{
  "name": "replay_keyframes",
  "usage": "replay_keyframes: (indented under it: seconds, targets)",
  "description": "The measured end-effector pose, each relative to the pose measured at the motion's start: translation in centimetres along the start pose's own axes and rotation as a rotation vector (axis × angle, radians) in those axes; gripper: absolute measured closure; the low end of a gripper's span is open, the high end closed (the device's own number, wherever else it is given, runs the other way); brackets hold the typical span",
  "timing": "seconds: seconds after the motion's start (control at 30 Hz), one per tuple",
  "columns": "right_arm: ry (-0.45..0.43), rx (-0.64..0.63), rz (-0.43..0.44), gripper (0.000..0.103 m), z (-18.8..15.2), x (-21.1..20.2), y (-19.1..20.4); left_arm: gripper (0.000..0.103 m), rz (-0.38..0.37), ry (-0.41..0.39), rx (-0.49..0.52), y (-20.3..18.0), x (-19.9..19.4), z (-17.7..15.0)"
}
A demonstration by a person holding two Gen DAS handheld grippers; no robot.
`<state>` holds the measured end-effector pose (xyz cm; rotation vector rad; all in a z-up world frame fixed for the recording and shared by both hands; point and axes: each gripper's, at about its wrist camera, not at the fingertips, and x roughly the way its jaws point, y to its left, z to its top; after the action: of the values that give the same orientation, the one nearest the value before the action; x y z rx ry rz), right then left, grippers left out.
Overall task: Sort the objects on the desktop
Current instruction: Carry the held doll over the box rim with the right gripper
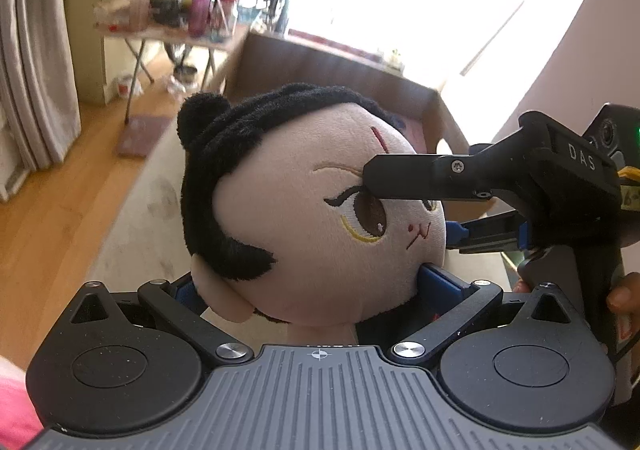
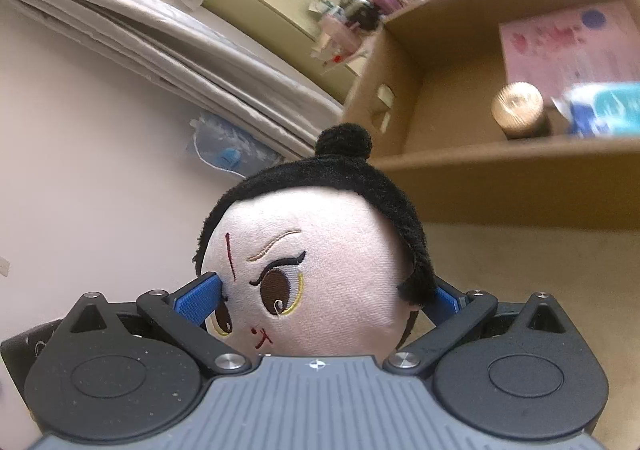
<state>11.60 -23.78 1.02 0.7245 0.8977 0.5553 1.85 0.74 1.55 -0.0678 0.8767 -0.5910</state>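
A plush doll [image 1: 304, 217] with black hair, a top bun and an embroidered face is held up off the surface. My left gripper [image 1: 312, 290] is shut on it, blue pads [image 1: 440, 282] pressing its lower head and neck from both sides. My right gripper [image 1: 412, 209] comes in from the right, one black finger across the doll's brow and the other by its cheek. In the right wrist view the doll [image 2: 320, 270] fills the right gripper [image 2: 320, 302], whose blue pads [image 2: 198, 302] squeeze the head at temple and ear. The doll's body is hidden.
An open cardboard box [image 2: 480, 177] stands just beyond the doll, holding a pink card [image 2: 568, 49], a gold-capped cylinder [image 2: 518, 109] and a blue-white packet [image 2: 604, 109]. The same box [image 1: 320, 65] shows behind the doll. A cluttered folding table [image 1: 168, 29] stands farther back. A hand [image 1: 624, 298] grips the right handle.
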Motion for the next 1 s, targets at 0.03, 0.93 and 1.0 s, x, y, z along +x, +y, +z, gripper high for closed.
replay_keyframes:
  seconds: [0.03, 0.93, 1.0]
  targets:
    - [-0.006, -0.005, 0.003, 0.000, 0.4, -0.1, 0.3, 0.000, 0.003, -0.014, 0.004, 0.0, -0.1, 0.5]
    - [-0.211, 0.044, -0.014, 0.000, 19.7, 4.0, -0.9, 0.000, -0.029, -0.142, 0.174, 0.1, 7.7, 16.9]
    - [-0.212, 0.059, -0.017, 0.000, 20.6, 5.1, -2.2, 0.000, -0.027, -0.134, 0.177, 0.3, 9.0, 17.4]
